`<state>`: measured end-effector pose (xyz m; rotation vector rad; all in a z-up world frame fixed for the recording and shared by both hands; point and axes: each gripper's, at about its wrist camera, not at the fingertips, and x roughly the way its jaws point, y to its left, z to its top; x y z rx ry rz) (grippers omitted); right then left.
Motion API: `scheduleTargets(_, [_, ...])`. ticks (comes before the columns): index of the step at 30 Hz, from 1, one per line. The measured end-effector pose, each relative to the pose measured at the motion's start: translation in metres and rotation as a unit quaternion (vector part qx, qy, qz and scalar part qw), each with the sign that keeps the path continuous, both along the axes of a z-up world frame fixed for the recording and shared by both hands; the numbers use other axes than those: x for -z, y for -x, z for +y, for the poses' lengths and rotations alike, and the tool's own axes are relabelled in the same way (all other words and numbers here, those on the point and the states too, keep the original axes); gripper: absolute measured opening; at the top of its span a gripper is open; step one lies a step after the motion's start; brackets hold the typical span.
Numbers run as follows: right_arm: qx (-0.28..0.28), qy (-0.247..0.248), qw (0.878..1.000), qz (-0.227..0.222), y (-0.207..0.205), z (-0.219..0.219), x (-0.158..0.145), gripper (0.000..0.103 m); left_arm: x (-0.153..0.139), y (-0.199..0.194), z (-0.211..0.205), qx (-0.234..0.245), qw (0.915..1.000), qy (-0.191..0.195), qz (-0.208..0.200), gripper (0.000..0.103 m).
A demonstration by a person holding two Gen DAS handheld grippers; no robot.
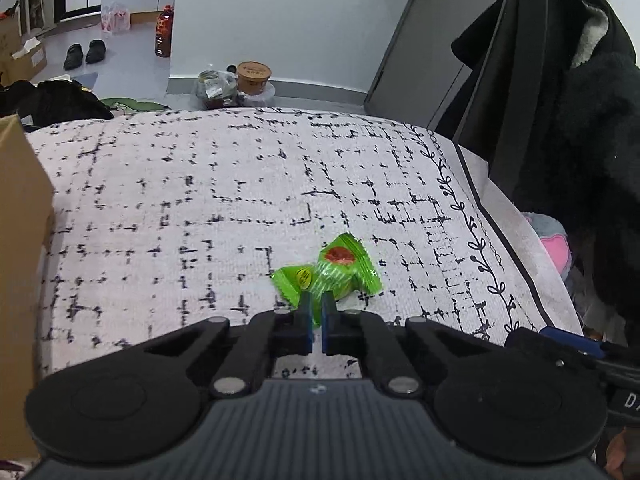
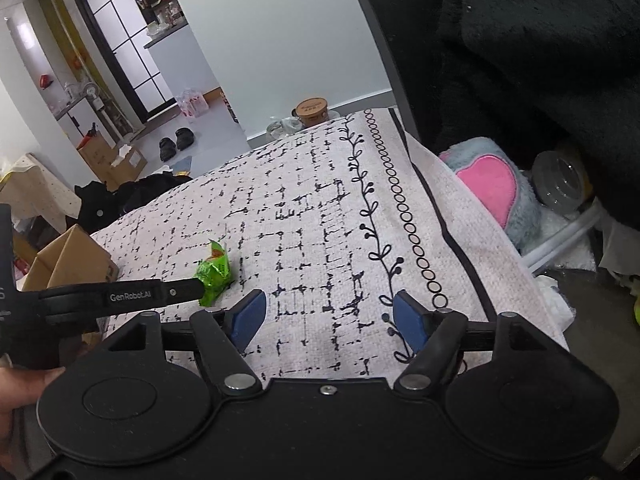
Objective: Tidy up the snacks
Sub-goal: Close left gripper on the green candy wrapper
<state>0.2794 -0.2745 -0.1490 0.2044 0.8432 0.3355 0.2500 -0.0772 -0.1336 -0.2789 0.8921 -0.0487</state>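
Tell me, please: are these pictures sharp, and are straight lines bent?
Left wrist view: the green snack wrapper is sharp; the far edge of the patterned cloth bows from fisheye distortion. Right wrist view: also sharp; the door frame curves.

Pale walls (image 1: 280, 20), grey floor (image 1: 128, 60)

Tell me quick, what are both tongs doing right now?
Left tongs: closed on the green snack packet.
Right tongs: open, nothing between them, over the patterned cloth.
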Motion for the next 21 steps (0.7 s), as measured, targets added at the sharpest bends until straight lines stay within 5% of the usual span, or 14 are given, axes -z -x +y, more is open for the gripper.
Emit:
scheduleTargets(8, [-0.002,-0.001,1.000,-0.005,0.002,0.002,-0.002,0.070,-0.008,0.001,0.002,0.006,0.9999,-0.011,-0.004,0.008])
scheduleTargets(10, [0.000,0.002,1.000,-0.004,0.001,0.000,-0.001,0.070,-0.007,-0.003,0.000,0.011,0.9998,-0.013,0.004,0.016])
scheduleTargets(12, [0.005,0.003,1.000,-0.004,-0.001,-0.002,0.000,0.070,-0.004,-0.006,-0.003,0.010,0.9998,-0.015,0.007,0.041])
scheduleTargets(15, [0.012,0.005,1.000,-0.002,-0.005,-0.005,0.003,0.070,-0.002,-0.009,-0.007,0.006,0.9997,-0.025,0.000,0.064])
scheduleTargets(21, [0.015,0.018,1.000,-0.003,-0.013,-0.009,0.004,0.070,0.005,-0.022,-0.017,0.007,0.9991,-0.042,0.002,0.073])
